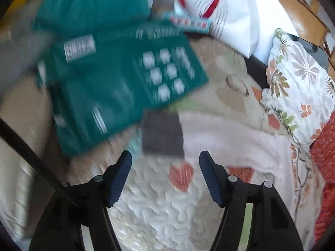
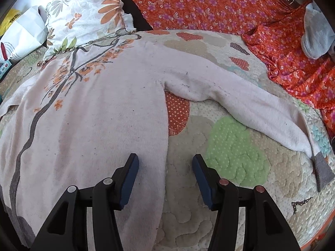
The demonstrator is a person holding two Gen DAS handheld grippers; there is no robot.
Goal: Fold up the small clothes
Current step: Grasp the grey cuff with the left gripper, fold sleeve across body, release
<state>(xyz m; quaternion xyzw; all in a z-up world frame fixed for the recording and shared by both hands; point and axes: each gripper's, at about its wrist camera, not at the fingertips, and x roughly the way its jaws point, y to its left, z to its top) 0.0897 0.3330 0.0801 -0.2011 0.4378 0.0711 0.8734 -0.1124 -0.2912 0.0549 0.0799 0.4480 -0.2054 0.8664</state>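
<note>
A pale pink sweater (image 2: 94, 108) with a grey and orange branch print lies flat on the quilt. Its right sleeve (image 2: 240, 96) stretches out to the right and ends in a grey cuff (image 2: 323, 171). My right gripper (image 2: 165, 161) is open and empty, its jaws straddling the sweater's right side edge. In the left wrist view, my left gripper (image 1: 165, 159) is open and empty, just short of the other sleeve (image 1: 230, 136) and its grey cuff (image 1: 162, 133). That view is blurred.
A teal printed bag (image 1: 117, 81) and teal cloth (image 1: 90, 6) lie beyond the left gripper. A white paper bag (image 1: 219, 16) sits behind. A floral pillow (image 2: 83, 14) is at the sweater's top. An orange floral cloth (image 2: 230, 6) covers the right side of the patchwork quilt (image 2: 240, 177).
</note>
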